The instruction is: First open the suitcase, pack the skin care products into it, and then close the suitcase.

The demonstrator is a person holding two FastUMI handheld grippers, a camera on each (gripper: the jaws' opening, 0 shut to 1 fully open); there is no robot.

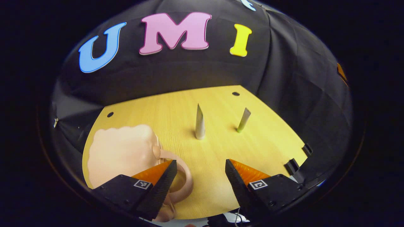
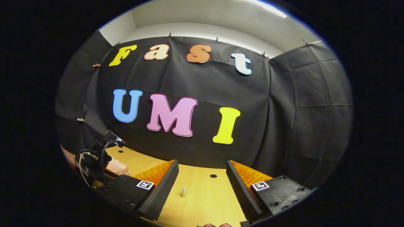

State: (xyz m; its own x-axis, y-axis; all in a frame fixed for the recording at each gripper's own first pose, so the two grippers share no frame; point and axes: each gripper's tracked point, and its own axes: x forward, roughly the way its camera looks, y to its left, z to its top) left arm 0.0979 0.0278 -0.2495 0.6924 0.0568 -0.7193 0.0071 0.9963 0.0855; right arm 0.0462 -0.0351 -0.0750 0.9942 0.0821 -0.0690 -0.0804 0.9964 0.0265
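Observation:
A pale pink suitcase [image 1: 121,153] with a wavy outline lies shut at the table's left, its ring handle [image 1: 186,179] pointing toward the middle. My left gripper [image 1: 199,167] hovers open over the table; its left finger [image 1: 157,186] overlaps the handle and nothing is between the fingers. Two skin care tubes stand upright farther back: a white one [image 1: 199,124] and a thinner green-tipped one [image 1: 243,120]. My right gripper [image 2: 202,167] is open and raised, aimed at the wall. Between its fingers, far off, the green-tipped tube [image 2: 183,191] stands on the table.
The wooden table [image 1: 221,189] has small dark holes [image 1: 235,93] near its back edge and black clamps [image 1: 292,165] on its right edge. In the right gripper view the other gripper [image 2: 98,157] with cables shows at the left, beside a patch of the pink suitcase [image 2: 118,167].

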